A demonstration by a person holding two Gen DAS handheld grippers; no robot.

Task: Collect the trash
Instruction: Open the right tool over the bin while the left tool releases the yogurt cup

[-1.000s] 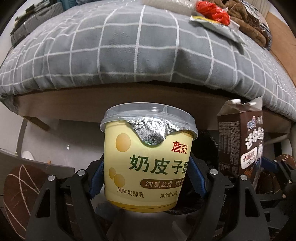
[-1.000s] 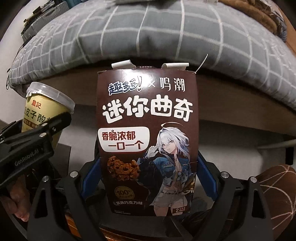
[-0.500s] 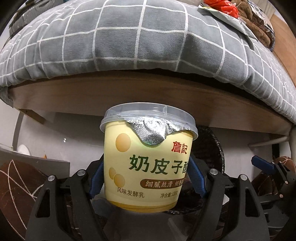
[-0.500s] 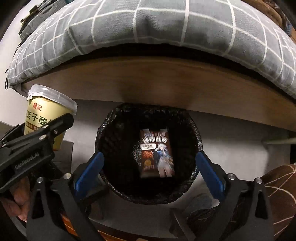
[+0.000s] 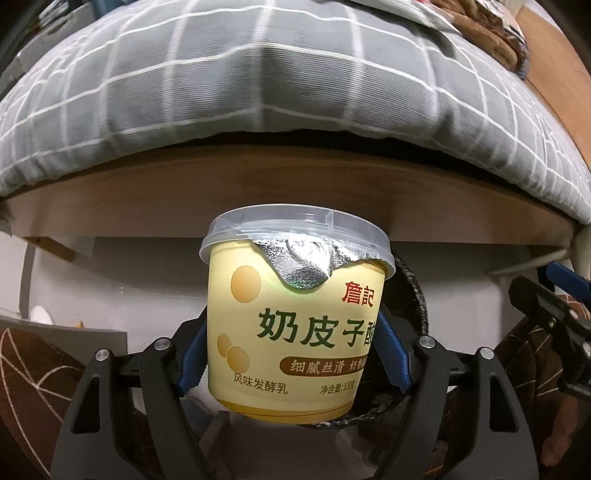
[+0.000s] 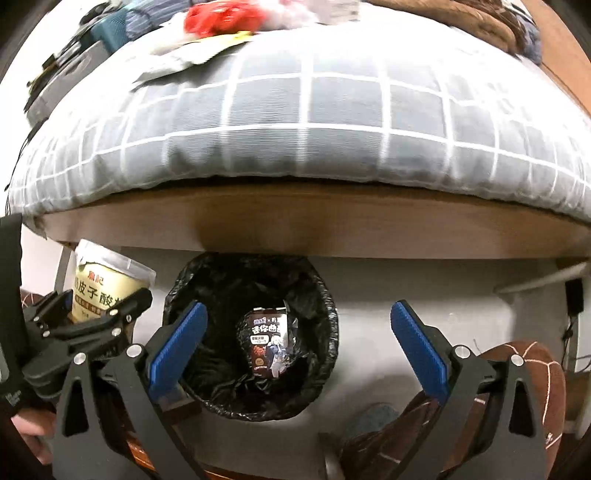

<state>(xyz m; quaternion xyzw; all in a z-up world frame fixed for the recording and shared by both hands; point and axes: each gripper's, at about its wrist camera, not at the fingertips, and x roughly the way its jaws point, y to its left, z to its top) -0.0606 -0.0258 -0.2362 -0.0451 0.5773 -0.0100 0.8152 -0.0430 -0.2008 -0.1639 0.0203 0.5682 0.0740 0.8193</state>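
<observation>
My left gripper is shut on a yellow yogurt cup with a torn foil lid and holds it upright, just in front of the bin. The cup also shows at the left of the right wrist view. My right gripper is open and empty above a bin lined with a black bag. A brown cookie box lies at the bottom of the bin. In the left wrist view the bin rim is mostly hidden behind the cup.
A bed with a grey checked quilt and a wooden frame overhangs the bin. Wrappers and red packaging lie on the quilt. Brown patterned slippers sit on the floor at right, another slipper at left.
My right gripper opened and let go of the cookie box, which fell into the bin. The right gripper has since risen and tilted up. The left gripper still holds the cup.
</observation>
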